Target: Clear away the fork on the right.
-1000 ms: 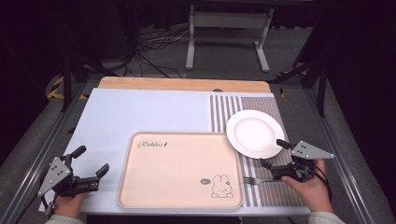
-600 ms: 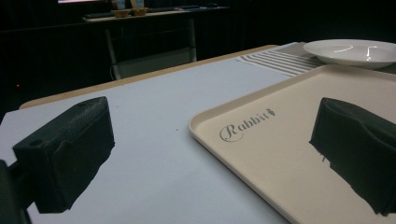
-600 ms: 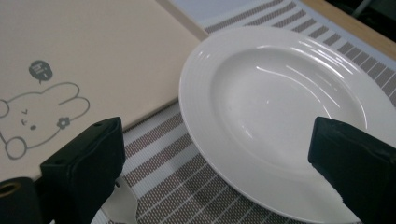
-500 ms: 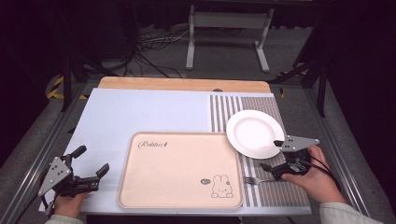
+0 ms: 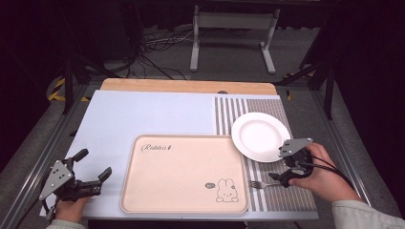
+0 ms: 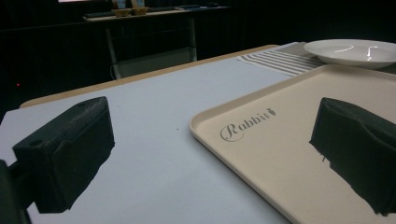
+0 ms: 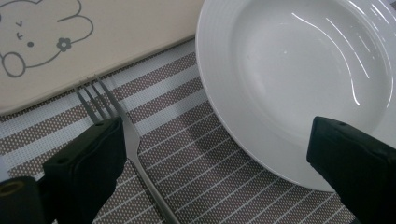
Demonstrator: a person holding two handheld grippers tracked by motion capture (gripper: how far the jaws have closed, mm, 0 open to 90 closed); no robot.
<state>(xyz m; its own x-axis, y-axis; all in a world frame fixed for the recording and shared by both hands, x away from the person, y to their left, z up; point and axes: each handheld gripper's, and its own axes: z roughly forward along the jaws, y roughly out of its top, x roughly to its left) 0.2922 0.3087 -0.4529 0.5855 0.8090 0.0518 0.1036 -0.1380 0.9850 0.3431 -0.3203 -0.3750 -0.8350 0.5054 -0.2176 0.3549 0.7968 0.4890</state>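
Silver fork [image 7: 122, 122] flat on striped mat [image 7: 196, 154], tines toward beige tray [image 7: 116, 32]

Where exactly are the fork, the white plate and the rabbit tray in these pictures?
fork [image 7: 133, 140]: right gripper view, on its neck just below the tines.
white plate [image 5: 260, 134]: high view, on the middle of its bowl.
rabbit tray [image 5: 184, 171]: high view, on the bare middle of its floor.
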